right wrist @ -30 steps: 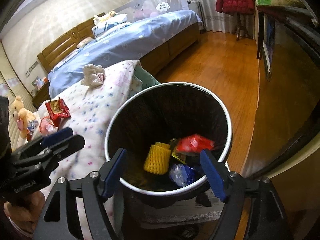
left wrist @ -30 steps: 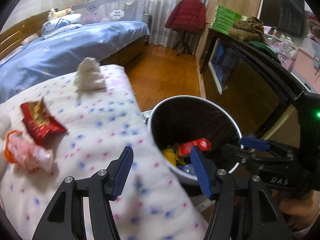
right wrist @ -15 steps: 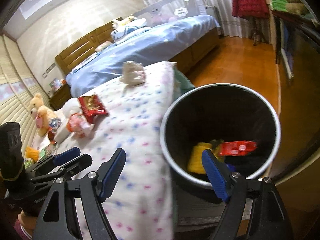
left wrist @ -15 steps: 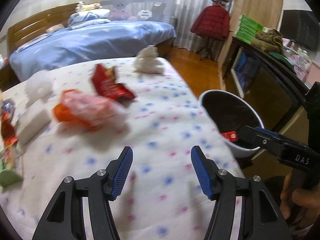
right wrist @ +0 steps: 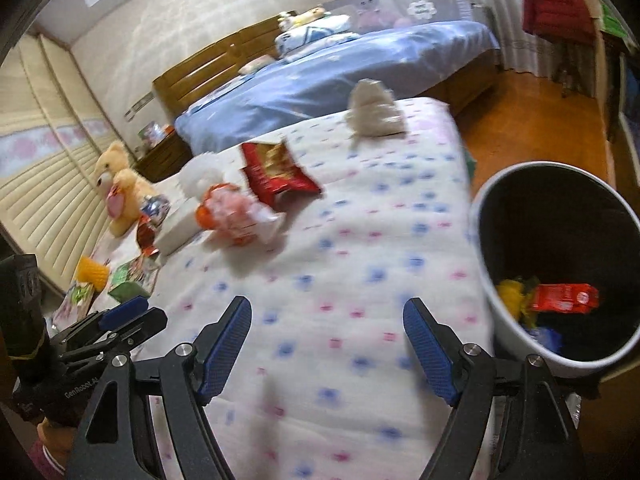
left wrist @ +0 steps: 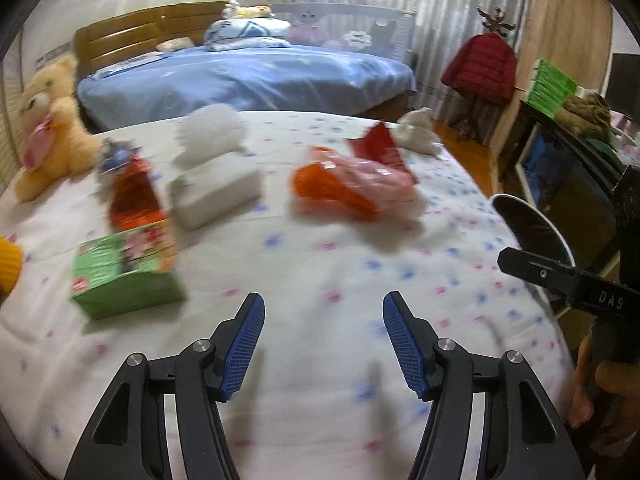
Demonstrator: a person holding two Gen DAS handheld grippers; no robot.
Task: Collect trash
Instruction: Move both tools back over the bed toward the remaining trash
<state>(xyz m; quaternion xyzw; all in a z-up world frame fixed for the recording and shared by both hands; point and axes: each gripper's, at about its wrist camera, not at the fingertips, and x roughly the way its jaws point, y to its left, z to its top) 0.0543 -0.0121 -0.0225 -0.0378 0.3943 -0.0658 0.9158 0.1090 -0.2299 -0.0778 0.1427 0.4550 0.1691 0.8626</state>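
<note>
Left gripper (left wrist: 323, 346): jaws wide apart, holding nothing, above the near edge of the dotted quilt (left wrist: 320, 264). Right gripper (right wrist: 327, 346): jaws wide apart, holding nothing. Trash bin (right wrist: 486, 264): just off the quilt's right edge, wrappers inside. On the quilt: orange-pink bag (left wrist: 352, 182), red snack packet (right wrist: 276, 174), crumpled tissue (right wrist: 376, 110), green box (left wrist: 124, 276).

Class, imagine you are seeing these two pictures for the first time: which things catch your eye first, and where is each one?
The orange-and-pink plastic bag and the red snack wrapper lie mid-quilt on the dotted quilt. The green carton sits toward the quilt's left side. The bin stands off the quilt's right edge with a red packet inside. The left hand-held gripper and right hand-held gripper hover open, empty.
</note>
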